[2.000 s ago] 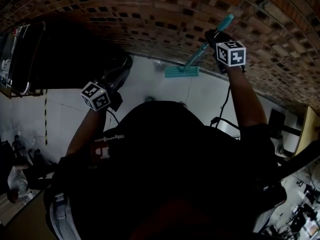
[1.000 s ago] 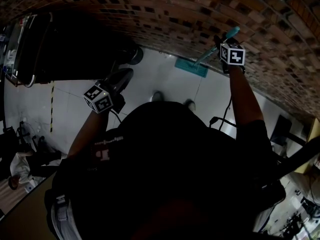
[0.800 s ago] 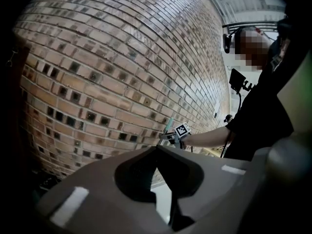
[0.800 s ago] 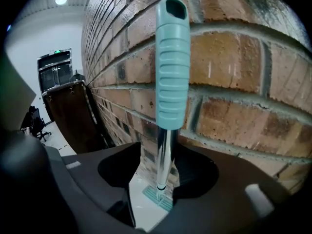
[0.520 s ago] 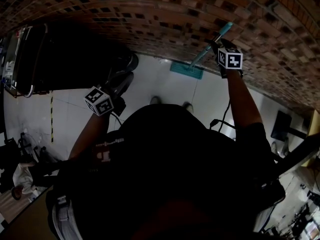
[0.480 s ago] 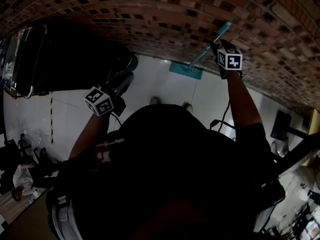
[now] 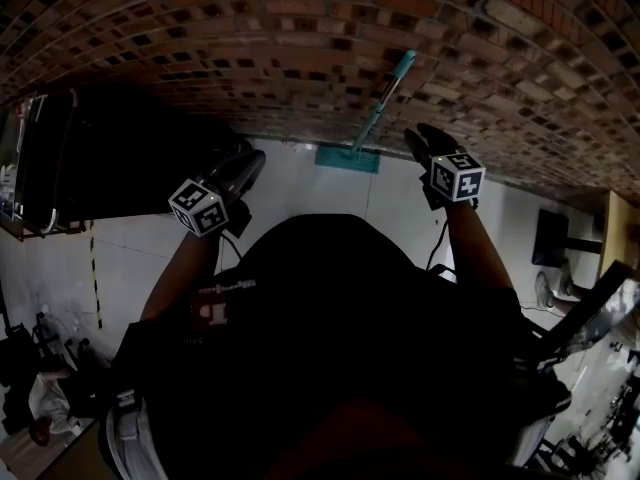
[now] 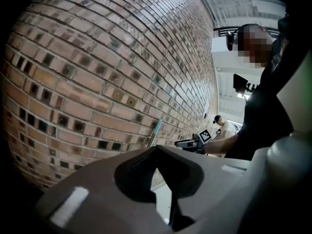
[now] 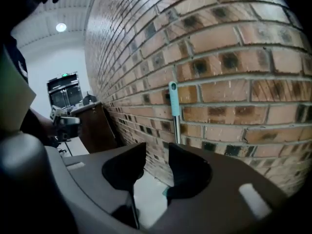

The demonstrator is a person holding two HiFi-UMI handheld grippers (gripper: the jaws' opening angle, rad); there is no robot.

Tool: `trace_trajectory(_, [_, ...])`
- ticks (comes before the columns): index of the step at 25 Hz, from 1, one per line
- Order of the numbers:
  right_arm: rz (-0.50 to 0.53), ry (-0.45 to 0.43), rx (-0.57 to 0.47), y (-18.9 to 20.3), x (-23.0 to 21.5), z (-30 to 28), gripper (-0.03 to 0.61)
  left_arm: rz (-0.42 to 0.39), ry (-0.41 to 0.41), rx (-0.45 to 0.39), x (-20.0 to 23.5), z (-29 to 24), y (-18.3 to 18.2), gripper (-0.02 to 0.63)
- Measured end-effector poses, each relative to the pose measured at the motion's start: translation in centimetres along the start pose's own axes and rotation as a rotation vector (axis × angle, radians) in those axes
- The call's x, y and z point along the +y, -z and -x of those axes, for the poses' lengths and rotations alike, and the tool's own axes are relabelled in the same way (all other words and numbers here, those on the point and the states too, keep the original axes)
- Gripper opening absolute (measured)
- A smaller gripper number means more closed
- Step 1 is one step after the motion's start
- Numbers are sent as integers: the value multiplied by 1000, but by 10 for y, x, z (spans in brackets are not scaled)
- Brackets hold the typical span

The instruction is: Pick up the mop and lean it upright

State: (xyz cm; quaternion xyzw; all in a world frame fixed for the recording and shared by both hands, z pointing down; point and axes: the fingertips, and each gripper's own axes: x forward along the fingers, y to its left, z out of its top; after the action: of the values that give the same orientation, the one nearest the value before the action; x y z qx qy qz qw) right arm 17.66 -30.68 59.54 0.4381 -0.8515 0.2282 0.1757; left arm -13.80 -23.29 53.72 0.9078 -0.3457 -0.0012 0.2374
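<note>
Two grippers in view, neither holding anything. My right gripper (image 9: 157,146) sits near the mop (image 7: 378,108), on its right and not touching it, jaws spread but closing with only air between them; my left gripper (image 8: 157,150) hangs well apart on the other side, jaws pressed together at the tips on nothing. The mop stands upright by itself, its teal handle leaning on the brick wall (image 7: 250,28) and its flat teal head resting on the pale floor (image 7: 300,183) at the wall's foot.
</note>
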Motion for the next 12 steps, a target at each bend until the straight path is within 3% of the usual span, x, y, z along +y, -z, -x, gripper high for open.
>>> trace_trajectory(6, [-1,-84,-170,-36,30,72,16,-30,64,-22,-11,-33,-15,-3])
trace_trajectory(12, [-17,-159,-239,-47,46,103,14,-53,113,-25,-23,-56,-24,-3])
